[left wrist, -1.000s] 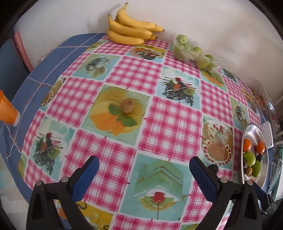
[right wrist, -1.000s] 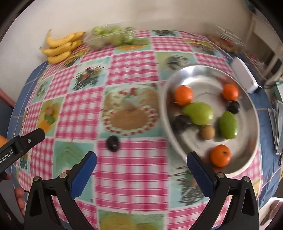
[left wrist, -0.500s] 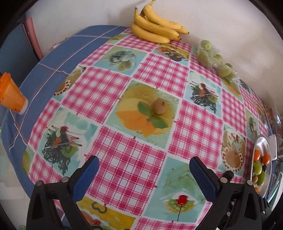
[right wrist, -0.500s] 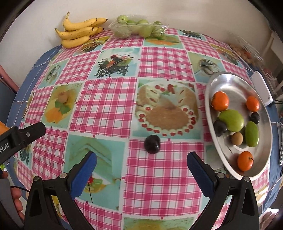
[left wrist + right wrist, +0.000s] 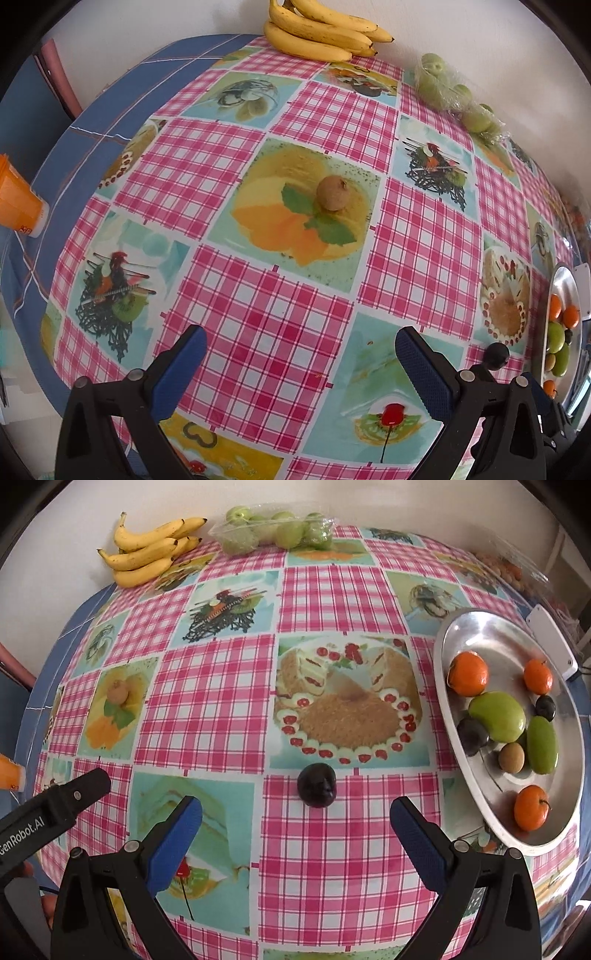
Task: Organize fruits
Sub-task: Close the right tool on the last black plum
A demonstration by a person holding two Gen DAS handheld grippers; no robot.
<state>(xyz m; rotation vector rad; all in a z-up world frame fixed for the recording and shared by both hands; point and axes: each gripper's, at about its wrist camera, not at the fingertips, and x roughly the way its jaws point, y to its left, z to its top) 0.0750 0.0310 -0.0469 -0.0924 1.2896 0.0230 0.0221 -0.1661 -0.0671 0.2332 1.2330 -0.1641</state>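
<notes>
The left gripper [image 5: 297, 354] hovers over the tablecloth [image 5: 258, 332] with its blue fingers [image 5: 181, 363] wide apart and nothing between them. It points toward a brown kiwi [image 5: 332, 192], which lies alone on a printed square near the middle of the table, well ahead of the fingertips. The right gripper [image 5: 295, 825] is also wide open and empty. It is tilted down to the cloth, and a dark plum [image 5: 317, 785] lies just ahead of it, centred between the two fingers but not touching them.

The right view shows the metal tray [image 5: 480, 635] at the right edge fully: it holds three oranges [image 5: 468, 673], two green fruits [image 5: 498, 716], two dark plums and one kiwi. In the left view, this tray [image 5: 565, 275] is only a thin slice at the right edge, and the loose plum is hidden. The left view shows an orange cup [image 5: 18, 206] at the left edge. Bananas [image 5: 317, 33] and a bag of green fruits [image 5: 443, 88] lie at the far edge. The right view shows also the left gripper's arm [image 5: 51, 812] at its lower left.
</notes>
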